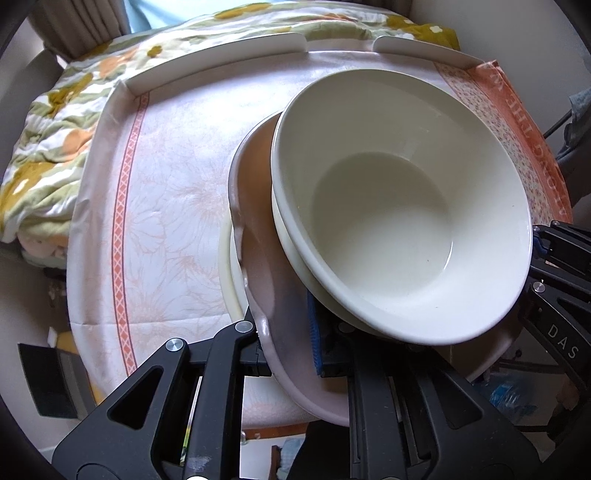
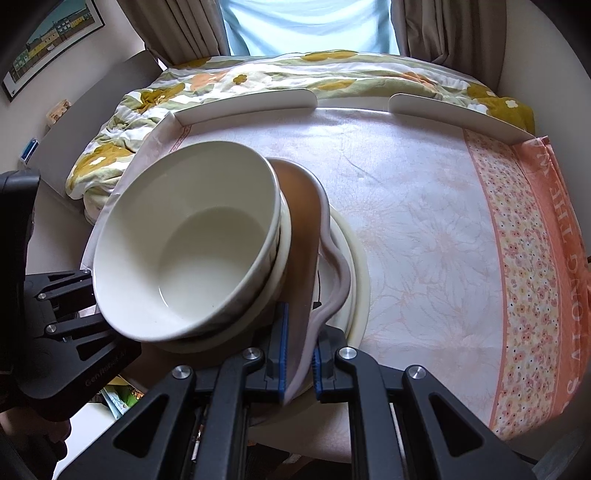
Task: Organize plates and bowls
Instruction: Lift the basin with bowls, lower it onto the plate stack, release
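Two cream bowls nested, upper cream bowl [image 1: 391, 206] [image 2: 184, 240] sitting inside lower cream bowl [image 1: 295, 254] [image 2: 282, 243], both tilted and resting in a pinkish-grey plate with a wavy rim [image 1: 258, 236] [image 2: 314, 236]. Beneath that, a cream plate [image 1: 227, 280] [image 2: 356, 258] lying flat on the tablecloth [image 1: 166, 221] [image 2: 424, 221], near the front edge of the table.

Left gripper [image 1: 291, 339]: closed on the near rim of the wavy-rimmed plate, one finger outside the rim at the left, the blue-padded finger [image 1: 316, 332] inside it, tucked under the lower bowl's edge. Plate rim running straight between the two fingers; bowls just above and to the right of the pinch. Also visible at the left edge of the right wrist view [image 2: 74, 325], against the bowls' outer side.

Right gripper [image 2: 299, 343]: pinching the same wavy-rimmed plate on its opposite side, blue pads [image 2: 282, 343] pressed to both faces of the rim, which stands nearly on edge between them. Stacked bowls immediately left of the fingers, cream plate just right of them and lower. Seen too at the right of the left wrist view [image 1: 554, 280], partly hidden behind the upper bowl.

Pale floral tablecloth with orange borders covering a white raised-edge table [image 1: 221, 55] [image 2: 251, 103]; floral quilt [image 1: 48, 147] [image 2: 147, 103] on the bed behind, curtains [image 2: 177, 29] beyond.
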{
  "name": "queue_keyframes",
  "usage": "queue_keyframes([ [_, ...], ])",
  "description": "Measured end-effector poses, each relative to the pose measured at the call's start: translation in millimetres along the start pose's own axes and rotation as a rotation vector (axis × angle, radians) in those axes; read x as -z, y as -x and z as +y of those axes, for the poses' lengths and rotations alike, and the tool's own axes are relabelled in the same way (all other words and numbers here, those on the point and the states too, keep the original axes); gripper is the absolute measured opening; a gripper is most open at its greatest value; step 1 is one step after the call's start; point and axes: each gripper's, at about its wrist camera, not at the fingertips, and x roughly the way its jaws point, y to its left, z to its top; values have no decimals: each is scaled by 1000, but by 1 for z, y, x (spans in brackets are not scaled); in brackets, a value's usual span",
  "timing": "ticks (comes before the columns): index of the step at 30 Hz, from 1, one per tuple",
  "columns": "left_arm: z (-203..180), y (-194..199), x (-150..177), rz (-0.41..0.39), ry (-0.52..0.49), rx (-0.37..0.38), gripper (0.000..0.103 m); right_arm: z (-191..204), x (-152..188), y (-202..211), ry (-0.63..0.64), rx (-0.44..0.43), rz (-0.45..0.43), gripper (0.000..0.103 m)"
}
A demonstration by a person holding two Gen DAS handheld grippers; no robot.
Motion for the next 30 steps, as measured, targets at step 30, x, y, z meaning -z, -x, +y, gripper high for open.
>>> queue_keyframes([
  [30,12,35,6,-17,11,19,12,0,0,9,-39,15,-21,10],
])
